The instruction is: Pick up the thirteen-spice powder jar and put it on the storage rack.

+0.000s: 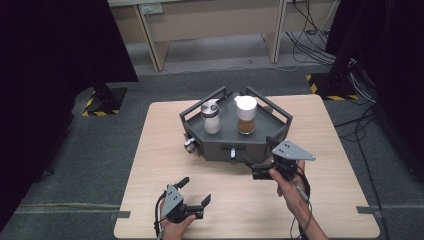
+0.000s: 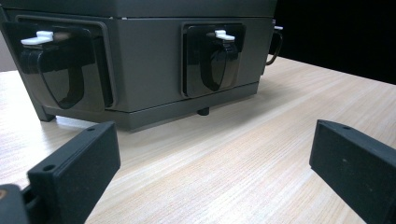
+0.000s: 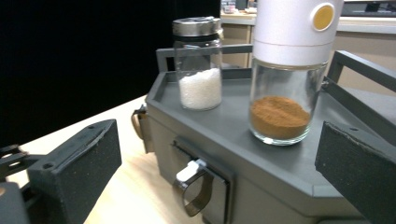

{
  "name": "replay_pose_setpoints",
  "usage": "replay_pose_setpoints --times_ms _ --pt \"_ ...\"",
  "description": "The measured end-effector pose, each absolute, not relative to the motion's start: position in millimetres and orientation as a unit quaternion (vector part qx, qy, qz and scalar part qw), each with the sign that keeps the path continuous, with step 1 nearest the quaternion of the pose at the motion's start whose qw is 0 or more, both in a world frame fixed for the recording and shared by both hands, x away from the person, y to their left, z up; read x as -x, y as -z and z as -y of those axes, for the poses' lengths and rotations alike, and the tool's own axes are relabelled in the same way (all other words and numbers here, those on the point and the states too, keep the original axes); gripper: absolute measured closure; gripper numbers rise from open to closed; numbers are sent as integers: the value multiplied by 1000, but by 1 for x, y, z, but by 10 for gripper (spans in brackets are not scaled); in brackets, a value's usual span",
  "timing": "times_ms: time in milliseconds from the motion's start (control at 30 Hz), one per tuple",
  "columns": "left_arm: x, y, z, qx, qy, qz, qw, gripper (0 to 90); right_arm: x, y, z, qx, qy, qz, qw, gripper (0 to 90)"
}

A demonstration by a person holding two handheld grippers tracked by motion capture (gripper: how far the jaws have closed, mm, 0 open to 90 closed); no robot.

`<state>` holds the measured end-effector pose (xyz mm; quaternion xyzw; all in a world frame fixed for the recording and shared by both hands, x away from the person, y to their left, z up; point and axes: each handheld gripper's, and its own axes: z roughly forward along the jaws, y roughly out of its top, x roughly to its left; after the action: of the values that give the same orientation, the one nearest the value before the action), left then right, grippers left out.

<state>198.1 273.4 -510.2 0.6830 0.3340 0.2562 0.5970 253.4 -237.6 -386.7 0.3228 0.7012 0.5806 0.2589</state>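
Right hand-held gripper [image 1: 260,156] wide open, grasping nothing, just beside the front right corner of the grey tray [image 1: 235,146], mid-surface. Left hand-held gripper [image 1: 196,190] likewise released, empty, near the surface's front edge. Upright on the tray: white-capped spice jar [image 1: 246,115] with brown powder; metal-lidded shaker [image 1: 211,117] of white grains.

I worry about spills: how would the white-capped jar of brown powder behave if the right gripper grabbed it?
The jar looks like smooth glass, so probably slippery and breakable. Its big white cap sits over a mostly empty body, so it may be top-heavy and tip if pushed high. The right gripper is open beside the tray.
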Motion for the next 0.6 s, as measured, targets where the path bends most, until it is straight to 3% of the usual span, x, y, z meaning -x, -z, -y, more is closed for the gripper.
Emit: replay_pose_setpoints --times_ms 600 --pt "-198 510 -273 -684 -256 -335 596 11 -223 419 254 -320 -579 -704 258 6"
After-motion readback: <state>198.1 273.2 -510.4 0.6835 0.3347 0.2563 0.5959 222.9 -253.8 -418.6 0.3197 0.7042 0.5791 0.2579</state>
